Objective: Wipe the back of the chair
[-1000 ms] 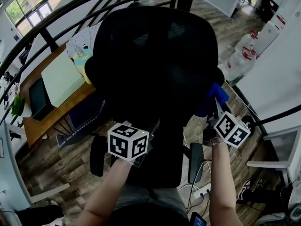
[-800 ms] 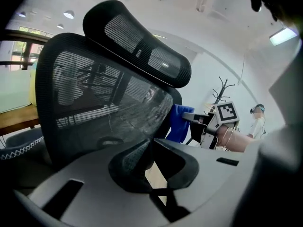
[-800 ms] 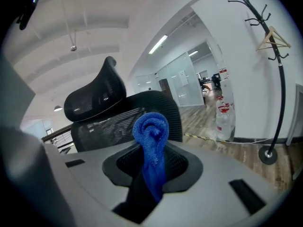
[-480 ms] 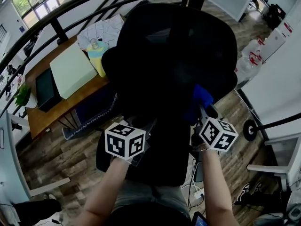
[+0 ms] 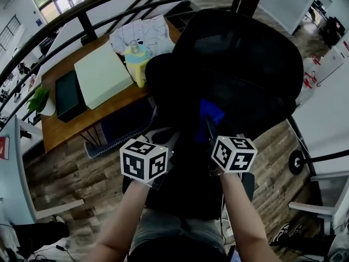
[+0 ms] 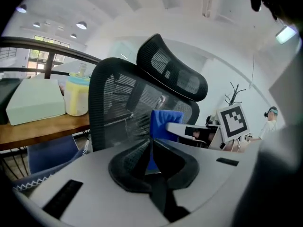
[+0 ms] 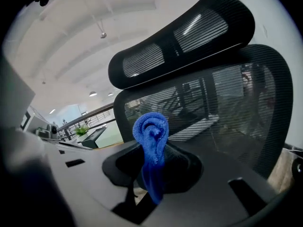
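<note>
Left gripper (image 6: pixel 151 148): jaws together, nothing between them. Right gripper (image 7: pixel 152 167): clamped on bunched blue cloth (image 7: pixel 151 129), held against black mesh chair back (image 7: pixel 227 103), below headrest (image 7: pixel 180 41). Beyond: wooden desk (image 5: pixel 60 127), pale box (image 5: pixel 102 74) on it.

Both forearms rise from the bottom edge of the head view toward its middle. The left forearm (image 5: pixel 124 214) leans rightward and the right forearm (image 5: pixel 240 214) leans leftward, so the wrists end up near each other. The left tongs (image 6: pixel 150 144) have their jaws pressed together with nothing between them. The right tongs (image 7: pixel 152 162), just right of centre, are clamped on a blue cloth (image 7: pixel 151 129).
</note>
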Motion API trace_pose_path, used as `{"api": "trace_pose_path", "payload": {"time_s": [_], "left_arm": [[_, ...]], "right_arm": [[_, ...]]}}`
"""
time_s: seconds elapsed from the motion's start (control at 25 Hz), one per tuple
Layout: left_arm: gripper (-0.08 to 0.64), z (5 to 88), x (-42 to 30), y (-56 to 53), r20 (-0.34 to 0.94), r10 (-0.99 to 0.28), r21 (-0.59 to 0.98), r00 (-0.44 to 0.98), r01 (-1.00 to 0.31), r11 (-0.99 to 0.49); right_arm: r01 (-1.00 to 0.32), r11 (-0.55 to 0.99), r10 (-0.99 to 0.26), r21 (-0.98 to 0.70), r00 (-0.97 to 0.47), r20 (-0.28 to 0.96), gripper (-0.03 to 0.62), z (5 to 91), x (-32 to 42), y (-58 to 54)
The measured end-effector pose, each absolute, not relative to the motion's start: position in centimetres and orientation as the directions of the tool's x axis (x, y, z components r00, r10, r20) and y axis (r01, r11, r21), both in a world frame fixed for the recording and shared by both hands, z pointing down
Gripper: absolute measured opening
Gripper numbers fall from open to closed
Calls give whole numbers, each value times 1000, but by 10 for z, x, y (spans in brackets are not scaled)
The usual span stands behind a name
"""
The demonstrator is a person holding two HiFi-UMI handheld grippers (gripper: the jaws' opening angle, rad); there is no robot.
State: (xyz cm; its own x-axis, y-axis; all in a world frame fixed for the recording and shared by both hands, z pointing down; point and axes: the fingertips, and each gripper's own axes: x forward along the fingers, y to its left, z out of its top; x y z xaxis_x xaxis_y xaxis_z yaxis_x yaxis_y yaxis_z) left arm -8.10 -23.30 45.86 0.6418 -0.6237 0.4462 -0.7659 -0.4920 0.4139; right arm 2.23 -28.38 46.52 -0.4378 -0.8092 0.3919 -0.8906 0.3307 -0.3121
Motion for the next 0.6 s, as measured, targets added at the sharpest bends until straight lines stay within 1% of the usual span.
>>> {"api": "trace_pose_path", "payload": {"time_s": [0.36,0.6], "left_arm": [[34,460,-128,-249,444,-672,430,592,-799,-420],[34,464,-142,-256,451,-681,442,577,-807,-391]], "right_arm": [[-822,450,-736,-349,-563,377,106,468,-72,-313],[-798,472,-696,-374,-598,397,106,483,-104,-324]]}}
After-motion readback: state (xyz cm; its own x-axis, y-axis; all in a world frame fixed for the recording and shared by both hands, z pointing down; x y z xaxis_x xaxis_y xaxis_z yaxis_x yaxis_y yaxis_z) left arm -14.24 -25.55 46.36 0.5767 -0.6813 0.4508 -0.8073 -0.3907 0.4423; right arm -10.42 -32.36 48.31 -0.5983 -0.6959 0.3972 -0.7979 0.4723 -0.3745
